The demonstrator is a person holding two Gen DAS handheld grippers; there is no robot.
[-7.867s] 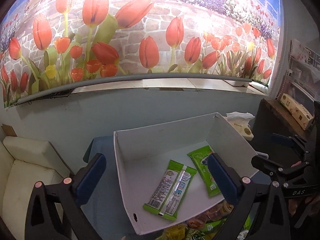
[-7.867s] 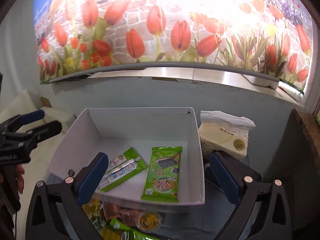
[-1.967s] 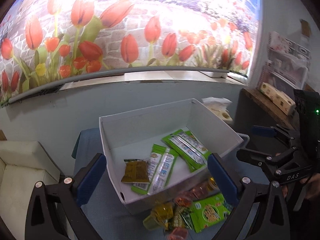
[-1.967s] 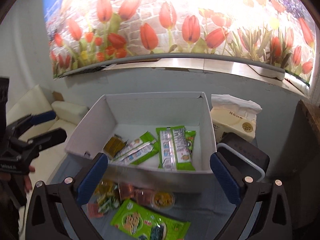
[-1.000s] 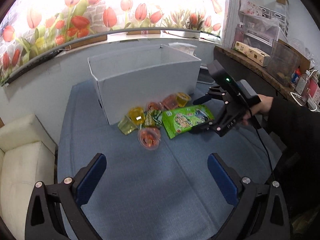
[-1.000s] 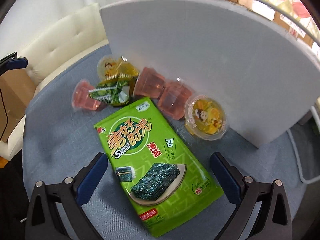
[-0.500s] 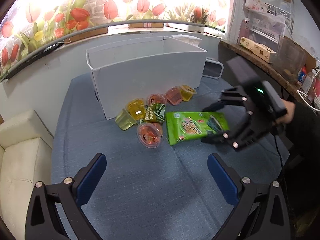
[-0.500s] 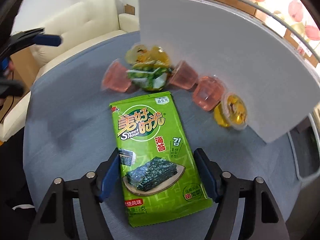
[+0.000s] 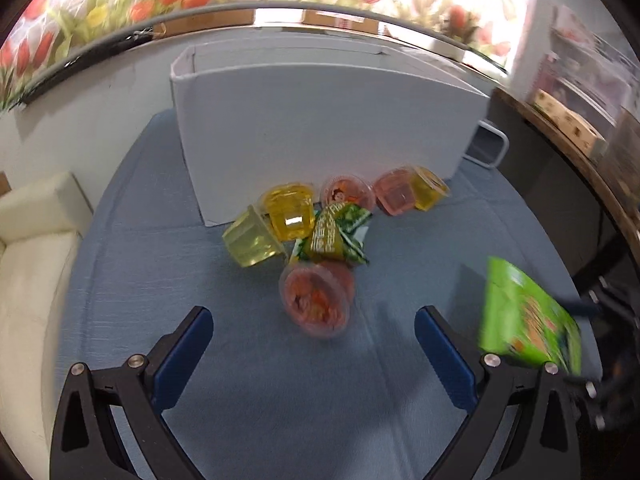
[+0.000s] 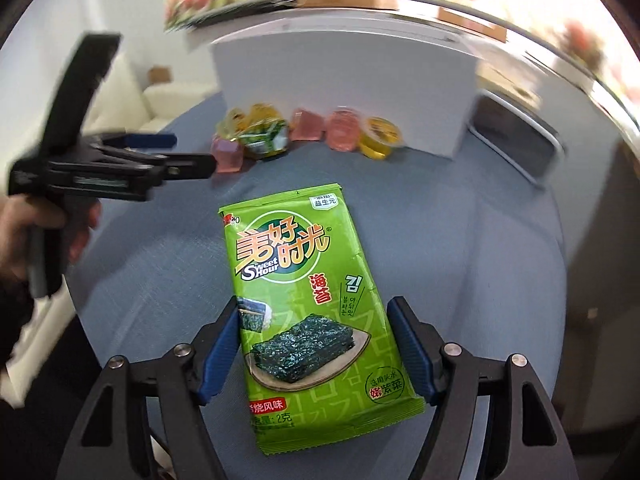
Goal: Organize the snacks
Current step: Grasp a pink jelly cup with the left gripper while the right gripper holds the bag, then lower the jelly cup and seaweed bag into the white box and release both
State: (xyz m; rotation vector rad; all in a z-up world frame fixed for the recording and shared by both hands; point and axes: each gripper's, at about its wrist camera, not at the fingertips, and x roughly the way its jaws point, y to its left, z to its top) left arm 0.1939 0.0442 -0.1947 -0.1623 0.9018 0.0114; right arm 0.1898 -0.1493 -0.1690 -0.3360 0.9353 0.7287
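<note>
My right gripper point(image 10: 314, 320) is shut on a green seaweed snack packet point(image 10: 308, 292) by its two long edges and holds it above the blue table; the packet also shows at the right of the left wrist view point(image 9: 524, 316). My left gripper point(image 9: 312, 328) is open and empty, just in front of a pink jelly cup point(image 9: 316, 300). Behind that cup lie a small green packet point(image 9: 332, 236), yellow jelly cups point(image 9: 276, 220) and more cups point(image 9: 408, 194) against the white box point(image 9: 320, 120). The left gripper shows in the right wrist view point(image 10: 176, 156).
The white box point(image 10: 344, 92) stands at the back of the blue table point(image 9: 160, 280). A cream sofa point(image 9: 28, 260) is on the left. A dark flat device with a white rim point(image 10: 516, 140) lies right of the box. A wooden shelf point(image 9: 568, 128) is at the right.
My right gripper has closed on the seaweed packet and lifted it away from the pile to the right. My left gripper has moved forward and down toward the pink jelly cup.
</note>
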